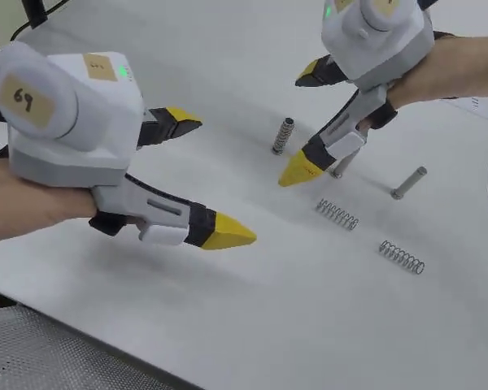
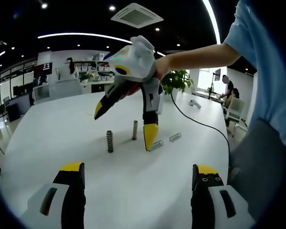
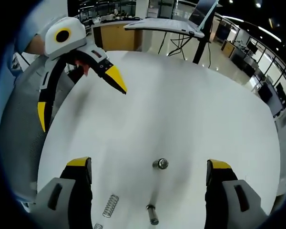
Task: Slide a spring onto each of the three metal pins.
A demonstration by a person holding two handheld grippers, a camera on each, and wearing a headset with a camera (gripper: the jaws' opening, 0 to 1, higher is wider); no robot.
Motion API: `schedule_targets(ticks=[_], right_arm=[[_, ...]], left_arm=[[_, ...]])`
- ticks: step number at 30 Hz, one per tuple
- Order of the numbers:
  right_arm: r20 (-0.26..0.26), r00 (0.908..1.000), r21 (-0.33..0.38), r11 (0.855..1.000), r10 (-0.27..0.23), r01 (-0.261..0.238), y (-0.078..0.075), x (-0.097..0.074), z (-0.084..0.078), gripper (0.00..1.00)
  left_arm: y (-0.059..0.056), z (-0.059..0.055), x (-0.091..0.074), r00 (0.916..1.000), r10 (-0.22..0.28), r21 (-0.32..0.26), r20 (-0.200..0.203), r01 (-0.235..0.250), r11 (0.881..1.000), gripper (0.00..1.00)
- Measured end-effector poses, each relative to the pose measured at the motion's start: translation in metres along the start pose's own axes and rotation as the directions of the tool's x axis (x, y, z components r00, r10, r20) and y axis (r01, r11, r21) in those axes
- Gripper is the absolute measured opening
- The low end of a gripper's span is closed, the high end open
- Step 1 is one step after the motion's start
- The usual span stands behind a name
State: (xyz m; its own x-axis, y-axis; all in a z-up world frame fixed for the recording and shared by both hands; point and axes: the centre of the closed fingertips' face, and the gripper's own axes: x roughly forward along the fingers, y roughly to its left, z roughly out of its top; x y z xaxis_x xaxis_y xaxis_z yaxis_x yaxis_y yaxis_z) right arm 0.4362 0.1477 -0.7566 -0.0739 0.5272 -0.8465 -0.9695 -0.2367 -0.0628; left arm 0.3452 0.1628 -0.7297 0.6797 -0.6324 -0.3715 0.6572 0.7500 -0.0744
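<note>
L gripper (image 1: 224,179) (fingers apart); sprung pin (image 1: 283,136) upright.

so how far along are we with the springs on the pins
Done: one spring is on the first pin. In hand: nothing, since the left gripper and right gripper are both open and empty. Left: the second pin and third pin are bare, with two loose springs on the table.
</note>
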Motion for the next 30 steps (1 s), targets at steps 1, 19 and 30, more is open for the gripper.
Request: schedule_targets(ticks=[1,19,30], right_arm=[[0.009,0.9999,0.018,1.000,-0.010,0.010,0.001,-0.004,-0.002,0.99],[0.109,0.9753,0.185,0.968,-0.192,0.170,0.019,-0.072,-0.039,0.96],[0.129,0.9516,0.307,0.924,-0.279,0.229,0.035,-0.096,-0.070,0.95]], left_arm=[[0.000,0.001,0.000,1.0000,0.000,0.004,-0.001,0.000,1.000,0.90],[-0.010,0.007,0.005,0.9976,-0.051,0.075,-0.047,0.054,0.996,0.89],[-0.011,0.019,0.012,0.9948,-0.087,0.095,-0.053,0.092,0.991,0.88]])
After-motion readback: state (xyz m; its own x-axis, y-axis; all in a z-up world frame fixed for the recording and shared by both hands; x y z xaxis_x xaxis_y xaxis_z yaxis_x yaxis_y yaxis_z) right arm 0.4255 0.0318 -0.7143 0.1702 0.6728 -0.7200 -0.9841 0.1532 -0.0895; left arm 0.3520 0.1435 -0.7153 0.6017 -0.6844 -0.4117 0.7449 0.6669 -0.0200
